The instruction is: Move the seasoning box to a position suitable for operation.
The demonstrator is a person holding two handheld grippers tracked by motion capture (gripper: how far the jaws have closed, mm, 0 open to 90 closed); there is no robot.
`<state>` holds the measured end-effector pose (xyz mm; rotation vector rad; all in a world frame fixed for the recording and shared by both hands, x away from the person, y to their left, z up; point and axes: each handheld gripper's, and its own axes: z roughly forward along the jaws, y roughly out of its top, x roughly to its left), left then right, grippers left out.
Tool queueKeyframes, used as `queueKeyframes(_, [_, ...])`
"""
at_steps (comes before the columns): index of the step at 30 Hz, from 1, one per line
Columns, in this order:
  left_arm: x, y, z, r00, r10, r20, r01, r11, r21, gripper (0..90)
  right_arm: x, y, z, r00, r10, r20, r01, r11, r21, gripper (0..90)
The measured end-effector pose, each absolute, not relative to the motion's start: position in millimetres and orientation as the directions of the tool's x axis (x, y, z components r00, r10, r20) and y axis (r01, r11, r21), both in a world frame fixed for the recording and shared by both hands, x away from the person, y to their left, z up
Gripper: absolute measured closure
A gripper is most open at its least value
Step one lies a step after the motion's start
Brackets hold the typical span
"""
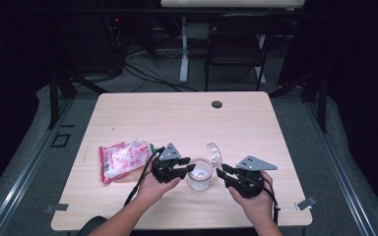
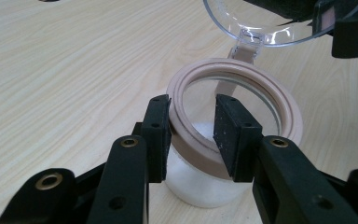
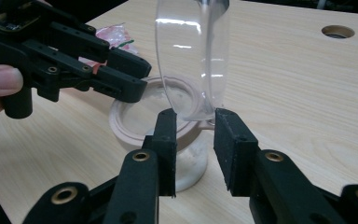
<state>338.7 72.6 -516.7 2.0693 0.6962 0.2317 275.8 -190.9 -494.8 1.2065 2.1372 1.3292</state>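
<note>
High view: left claw [image 1: 191, 165] clamps the rim of the jar [image 1: 199, 175] at near-centre desk [image 1: 187, 113] to steady it, while right claw [image 1: 220, 171] grips the hinged lid [image 1: 214, 153], tipped open.

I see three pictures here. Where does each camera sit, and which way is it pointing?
High view: above the person's side, looking forward and down on the table; forearms, hands, both tools.
Left gripper view: on the left tool, looking along its jaws, which straddle the jar rim.
Right gripper view: on the right tool, facing the open clear lid between its jaws; fingers show.
All three share the jar.
</note>
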Motion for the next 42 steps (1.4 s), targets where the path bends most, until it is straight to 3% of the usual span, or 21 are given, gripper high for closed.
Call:
queueKeyframes(7, [337.6, 72.0, -516.7, 0.82, 0.564, -0.096, 0.388, -0.427, 0.817, 66.4, 281.6, -201.4, -499.2, -0.563, 0.802, 0.199, 0.505, 0.143, 0.851, 71.1])
queueKeyframes(11, [337.5, 71.9, -516.7, 0.819, 0.565, -0.096, 0.39, -0.426, 0.816, 66.4, 280.4, -201.1, -501.1, -0.576, 0.799, 0.172, 0.489, 0.169, 0.856, 67.4])
queueKeyframes(27, [338.5, 72.4, -514.9, 0.821, 0.562, -0.099, 0.386, -0.419, 0.822, 65.6, 291.7, -197.3, -539.8, -0.573, 0.813, 0.108, 0.523, 0.261, 0.811, 70.3])
queueKeyframes(42, [335.4, 84.3, -511.6, 0.817, 0.564, -0.116, 0.388, -0.391, 0.834, 65.6, 313.7, -189.8, -551.4, -0.553, 0.822, 0.139, 0.541, 0.227, 0.81, 76.8])
